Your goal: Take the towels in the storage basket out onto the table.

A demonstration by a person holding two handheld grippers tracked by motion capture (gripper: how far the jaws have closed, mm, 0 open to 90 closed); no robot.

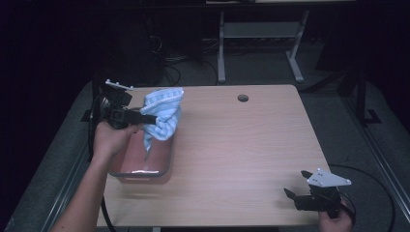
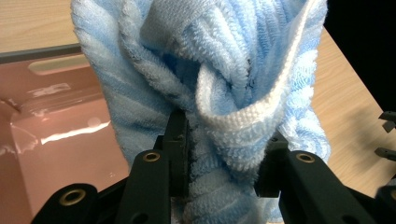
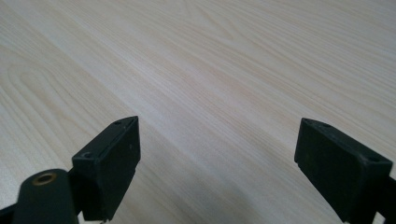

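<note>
- The left tool (image 1: 145,117) is pinching a bunched light-blue striped towel (image 1: 163,113); the left gripper view shows its two black jaws pressed into the cloth (image 2: 224,93) from either side, so the grip looks firm
- The towel hangs clear in the air above the far end of a shallow pinkish tray (image 1: 164,170) at the left edge of the table (image 1: 241,145), with one loose corner trailing down toward the tray's inside
- The tray's floor (image 2: 60,135) looks bare and glossy, nothing else in it
- The right tool (image 1: 296,186) rests near the front right corner of the table, jaws spread wide and holding nothing, well apart from towel and tray; beneath it lies plain wood (image 3: 210,70)
- Judged from this, the pick-up is done; what is left is carrying the towel to wherever it belongs and letting go, and the pictures cannot tell whether that is the tray or the open table beside it
</note>
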